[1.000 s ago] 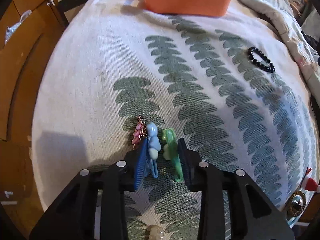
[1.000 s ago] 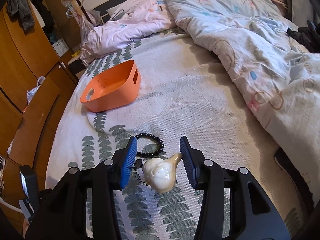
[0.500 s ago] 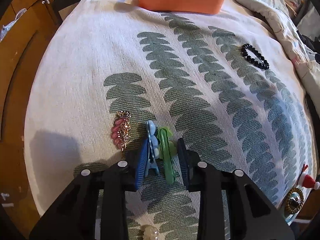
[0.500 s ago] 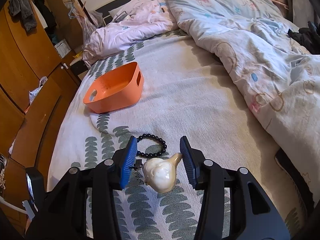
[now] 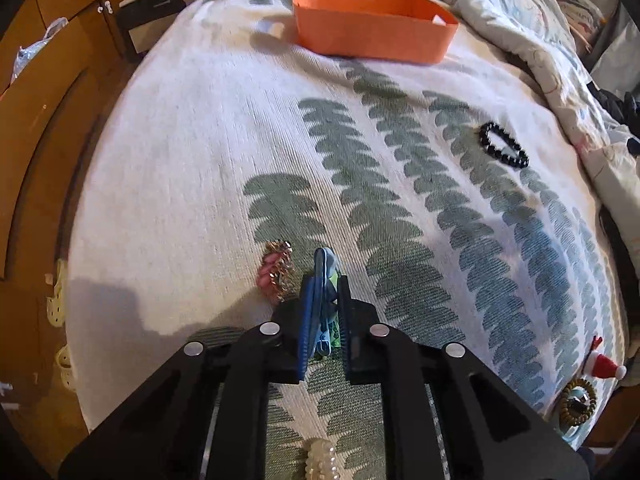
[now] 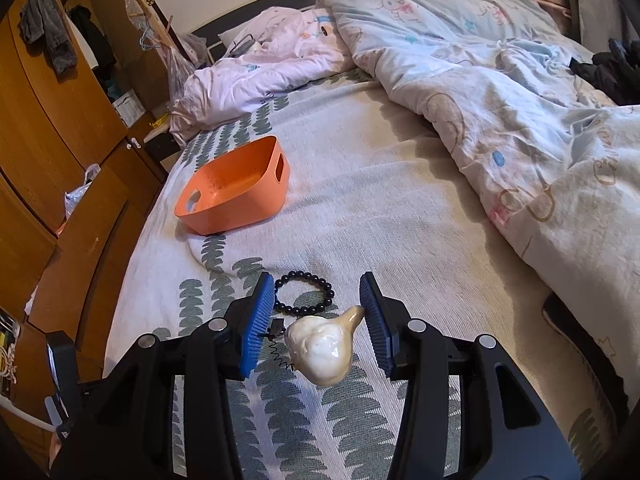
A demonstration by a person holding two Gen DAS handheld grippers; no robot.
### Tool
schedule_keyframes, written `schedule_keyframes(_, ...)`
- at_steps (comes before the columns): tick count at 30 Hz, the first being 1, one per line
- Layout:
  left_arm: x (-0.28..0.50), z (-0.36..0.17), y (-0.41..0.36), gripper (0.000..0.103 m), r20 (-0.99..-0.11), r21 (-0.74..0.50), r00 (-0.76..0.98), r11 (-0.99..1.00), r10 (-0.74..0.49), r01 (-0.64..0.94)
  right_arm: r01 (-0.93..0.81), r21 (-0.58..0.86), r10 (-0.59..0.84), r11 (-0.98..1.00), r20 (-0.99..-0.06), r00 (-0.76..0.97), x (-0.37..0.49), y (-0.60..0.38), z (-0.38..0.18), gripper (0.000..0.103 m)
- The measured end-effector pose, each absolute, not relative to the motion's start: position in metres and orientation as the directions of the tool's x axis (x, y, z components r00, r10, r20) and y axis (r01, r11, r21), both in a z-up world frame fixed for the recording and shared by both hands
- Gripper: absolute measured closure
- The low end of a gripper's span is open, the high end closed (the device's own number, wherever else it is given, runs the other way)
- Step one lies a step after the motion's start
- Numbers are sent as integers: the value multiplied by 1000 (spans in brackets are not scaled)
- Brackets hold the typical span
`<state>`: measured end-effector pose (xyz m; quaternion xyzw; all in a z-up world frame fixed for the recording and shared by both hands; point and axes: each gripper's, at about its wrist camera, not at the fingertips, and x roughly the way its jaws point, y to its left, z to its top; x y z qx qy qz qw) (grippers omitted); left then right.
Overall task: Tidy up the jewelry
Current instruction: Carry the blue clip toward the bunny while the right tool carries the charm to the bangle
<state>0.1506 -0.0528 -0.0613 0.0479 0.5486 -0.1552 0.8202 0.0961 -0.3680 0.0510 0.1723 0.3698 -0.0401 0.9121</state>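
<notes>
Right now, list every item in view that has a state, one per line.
left hand-held gripper: has just closed, shut on the hair clips
hair clips: blue and green, pinched together
pink beaded piece: lying loose beside the clips
right hand-held gripper: shut on the cream charm
cream charm: held off the bedspread
black bead bracelet: lying flat, untouched
orange basket: upright; nothing visible inside

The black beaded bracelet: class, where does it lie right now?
In the left wrist view, the black beaded bracelet lies flat on the leaf-patterned bedspread, right of centre, below and right of the orange plastic basket.
</notes>
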Motion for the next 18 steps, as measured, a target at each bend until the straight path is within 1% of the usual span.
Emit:
schedule_keyframes(11,135,-34,-38,91,-887,-106,404,949,-225,296,182,298,70,937,-671,738,79,-361,61,57)
schedule_keyframes(18,101,-16,-30,91,-857,-101,462,953,-228,285,145,328,103,934,-633,767,17,-339,67,57)
